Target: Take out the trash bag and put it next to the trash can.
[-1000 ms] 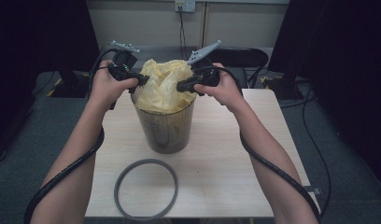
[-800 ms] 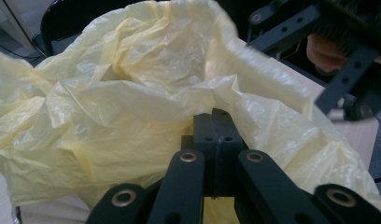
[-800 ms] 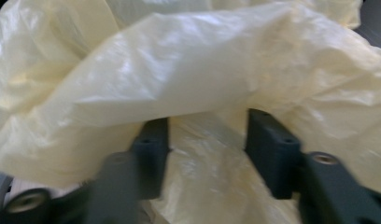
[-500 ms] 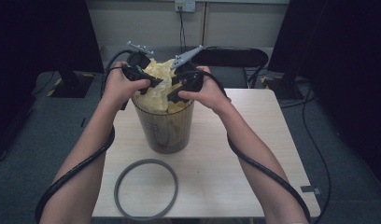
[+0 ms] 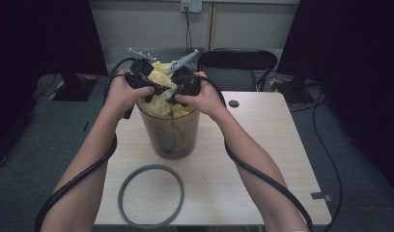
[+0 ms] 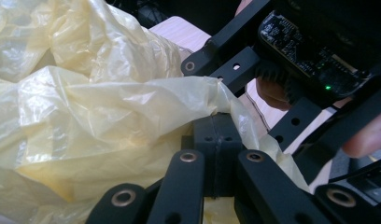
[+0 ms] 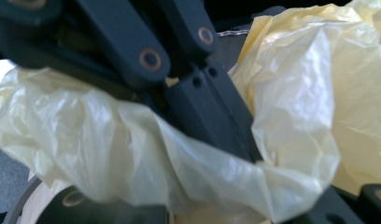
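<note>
Nearest the person, a grey ring (image 5: 151, 195) lies flat on the table (image 5: 262, 145). Behind it stands a dark bin (image 5: 173, 133) with a yellow plastic bag (image 5: 159, 99) bunched above its mouth. The left gripper (image 5: 151, 89) pinches a fold of bag between closed jaws. The right gripper (image 5: 178, 92) appears clamped on the film too, though blur hides the contact. The two grips nearly meet, so gathering the neck likely calls for even tension, lest the thin film tear.
</note>
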`<act>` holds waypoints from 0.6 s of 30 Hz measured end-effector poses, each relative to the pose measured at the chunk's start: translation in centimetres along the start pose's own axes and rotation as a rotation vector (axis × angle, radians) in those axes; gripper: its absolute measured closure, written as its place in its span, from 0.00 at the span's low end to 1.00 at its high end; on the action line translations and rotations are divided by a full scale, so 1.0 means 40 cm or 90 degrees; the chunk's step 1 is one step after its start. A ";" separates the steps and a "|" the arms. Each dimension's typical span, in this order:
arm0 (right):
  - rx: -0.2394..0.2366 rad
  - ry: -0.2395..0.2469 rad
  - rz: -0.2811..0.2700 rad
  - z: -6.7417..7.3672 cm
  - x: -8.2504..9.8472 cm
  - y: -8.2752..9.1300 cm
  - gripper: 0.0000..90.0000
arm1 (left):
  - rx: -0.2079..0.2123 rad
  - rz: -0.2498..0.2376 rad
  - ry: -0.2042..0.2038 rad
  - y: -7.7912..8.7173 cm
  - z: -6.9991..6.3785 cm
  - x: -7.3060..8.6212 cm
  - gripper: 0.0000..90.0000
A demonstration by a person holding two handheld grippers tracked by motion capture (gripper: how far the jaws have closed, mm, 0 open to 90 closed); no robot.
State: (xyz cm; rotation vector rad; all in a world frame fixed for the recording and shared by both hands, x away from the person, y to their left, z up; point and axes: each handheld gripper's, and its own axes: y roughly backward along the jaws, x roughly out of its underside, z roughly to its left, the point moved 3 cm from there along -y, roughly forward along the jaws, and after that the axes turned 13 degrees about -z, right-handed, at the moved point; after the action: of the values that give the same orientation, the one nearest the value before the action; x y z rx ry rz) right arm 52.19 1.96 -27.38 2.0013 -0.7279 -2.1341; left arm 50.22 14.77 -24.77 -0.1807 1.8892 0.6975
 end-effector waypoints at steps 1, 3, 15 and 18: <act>-0.004 -0.005 -0.003 0.000 0.001 0.000 0.79 | 0.001 -0.005 0.007 0.004 0.002 0.000 1.00; -0.011 -0.014 -0.005 -0.004 0.007 -0.001 0.77 | 0.011 -0.022 0.012 0.014 0.004 -0.004 1.00; -0.009 -0.039 -0.011 -0.015 0.010 0.016 0.99 | -0.002 -0.079 -0.040 0.048 0.017 -0.005 0.58; 0.010 -0.053 -0.033 -0.032 0.014 0.043 1.00 | -0.035 -0.097 -0.044 0.085 0.038 -0.009 0.35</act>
State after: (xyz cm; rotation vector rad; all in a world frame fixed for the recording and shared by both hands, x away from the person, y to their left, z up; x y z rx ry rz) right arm 52.97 -0.09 -27.16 1.9704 -0.7151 -2.2589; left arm 50.11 18.31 -23.56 -0.3280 1.7704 0.6434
